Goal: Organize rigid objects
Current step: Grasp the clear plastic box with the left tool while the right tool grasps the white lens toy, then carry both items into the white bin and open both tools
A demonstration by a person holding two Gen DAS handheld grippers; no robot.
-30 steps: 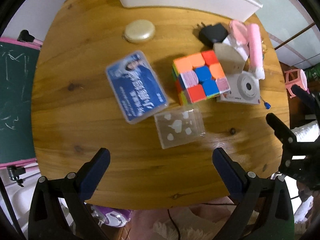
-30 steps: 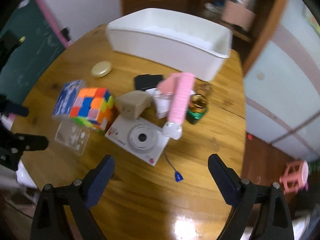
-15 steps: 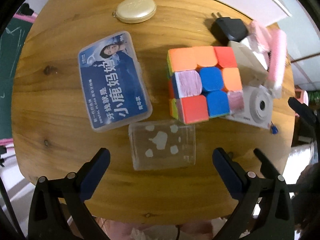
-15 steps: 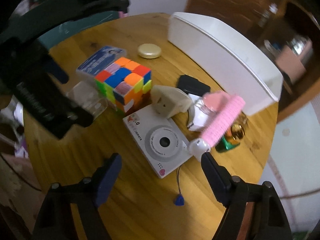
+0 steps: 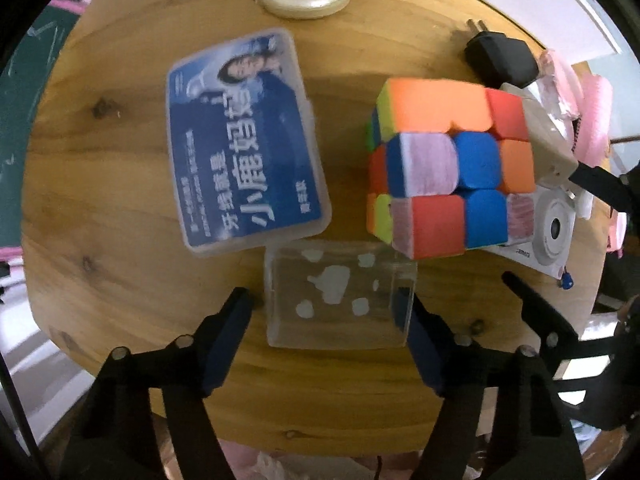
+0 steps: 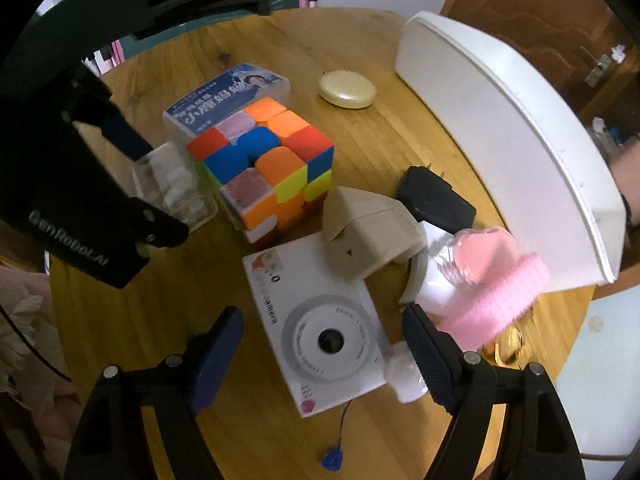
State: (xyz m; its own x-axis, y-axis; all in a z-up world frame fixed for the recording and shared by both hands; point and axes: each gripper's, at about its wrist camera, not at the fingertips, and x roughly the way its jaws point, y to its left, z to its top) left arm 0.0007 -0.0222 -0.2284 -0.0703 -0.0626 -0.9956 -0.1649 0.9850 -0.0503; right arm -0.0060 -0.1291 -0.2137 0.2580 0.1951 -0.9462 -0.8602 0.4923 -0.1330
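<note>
My left gripper [image 5: 326, 308] is open, its two fingers on either side of a clear plastic box [image 5: 338, 300] with white shapes on it; whether they touch it I cannot tell. The box also shows in the right wrist view [image 6: 176, 188]. Behind it lie a blue-labelled flat case [image 5: 244, 140] and a colour cube [image 5: 444, 180]. My right gripper [image 6: 322, 332] is open, low over a white toy camera [image 6: 320, 324], its fingers on either side of it.
A white bin [image 6: 508, 128] stands at the table's back. A cream oval case [image 6: 347, 89], a black plug [image 6: 434, 200], a beige box [image 6: 368, 240], a pink roller [image 6: 500, 296] and a small bottle crowd beside the camera. The table edge [image 5: 280, 440] lies close below my left gripper.
Both grippers have moved forward and down. The left one has narrowed and now straddles the clear box. The right one has come over the white camera.
</note>
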